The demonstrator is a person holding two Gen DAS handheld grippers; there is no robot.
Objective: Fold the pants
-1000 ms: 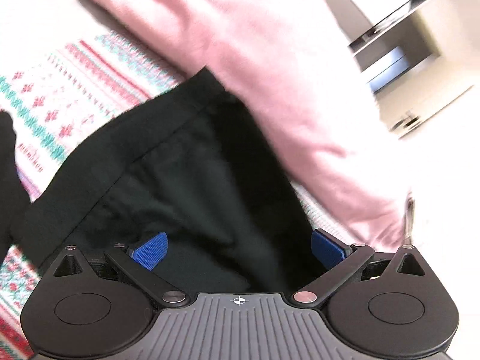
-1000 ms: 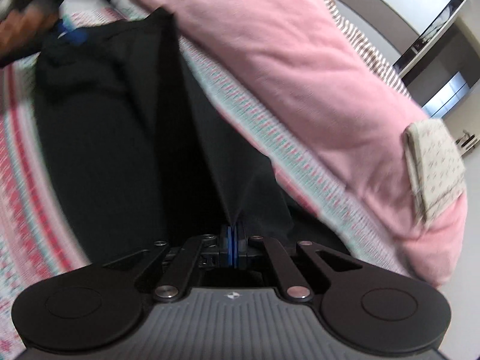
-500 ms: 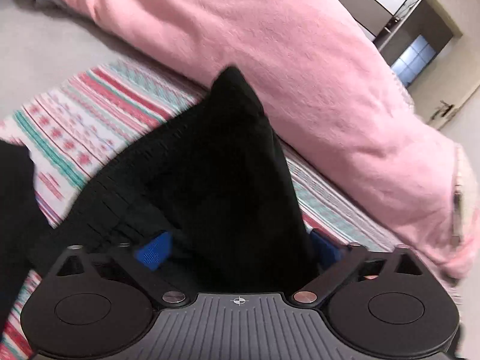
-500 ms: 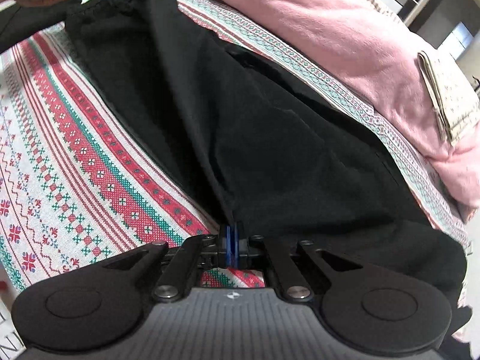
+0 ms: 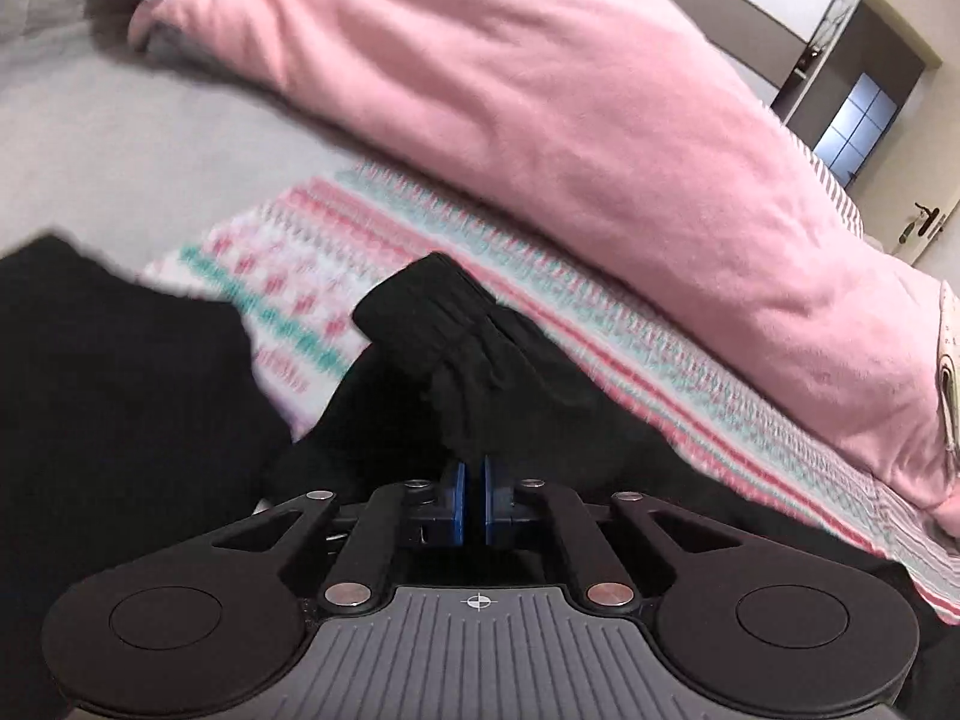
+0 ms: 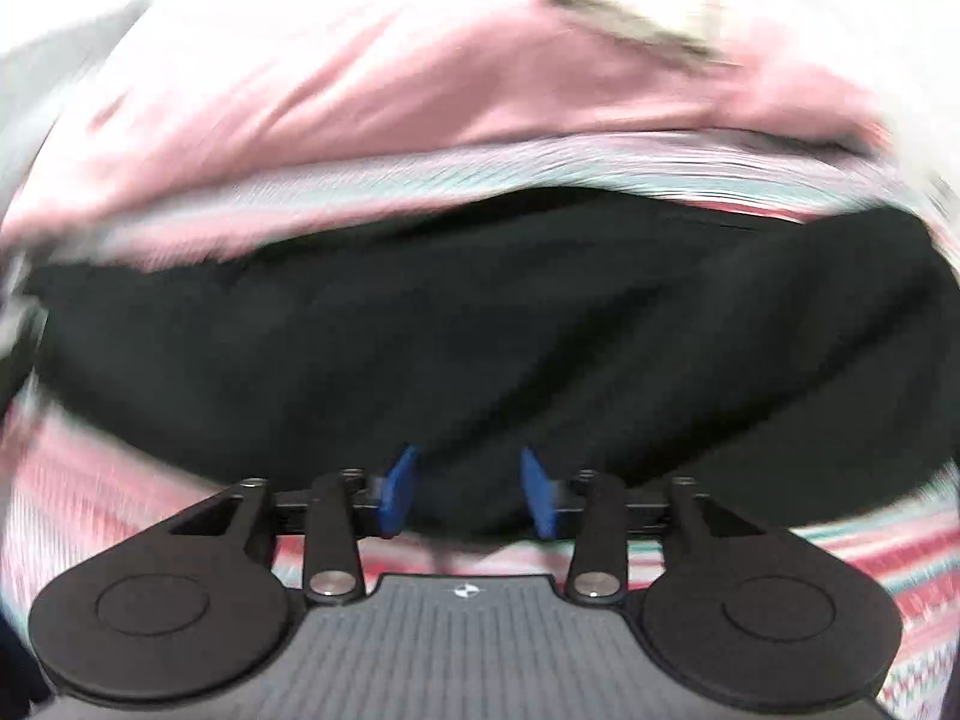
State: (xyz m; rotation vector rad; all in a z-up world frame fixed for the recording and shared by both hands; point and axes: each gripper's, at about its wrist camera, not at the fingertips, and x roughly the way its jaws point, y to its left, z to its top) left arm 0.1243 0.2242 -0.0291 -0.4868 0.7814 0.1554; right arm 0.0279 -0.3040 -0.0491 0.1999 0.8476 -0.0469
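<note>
The black pants (image 5: 468,372) lie on a patterned red, green and white bedspread (image 5: 600,276). My left gripper (image 5: 471,501) is shut on a bunched fold of the pants near the gathered waistband (image 5: 420,300). In the blurred right wrist view the pants (image 6: 480,324) spread wide across the bedspread (image 6: 120,510). My right gripper (image 6: 471,489) is open, its blue pads either side of the pants' near edge, holding nothing.
A big pink blanket (image 5: 540,90) lies heaped along the far side of the bed, also in the right wrist view (image 6: 360,78). More black cloth (image 5: 108,384) lies at the left. Grey sheet (image 5: 120,138) is beyond. A door and wardrobe (image 5: 870,90) stand far right.
My left gripper was open around the pants and has shut on the fabric. My right gripper was shut on the pants and has opened, letting go; its view has swung.
</note>
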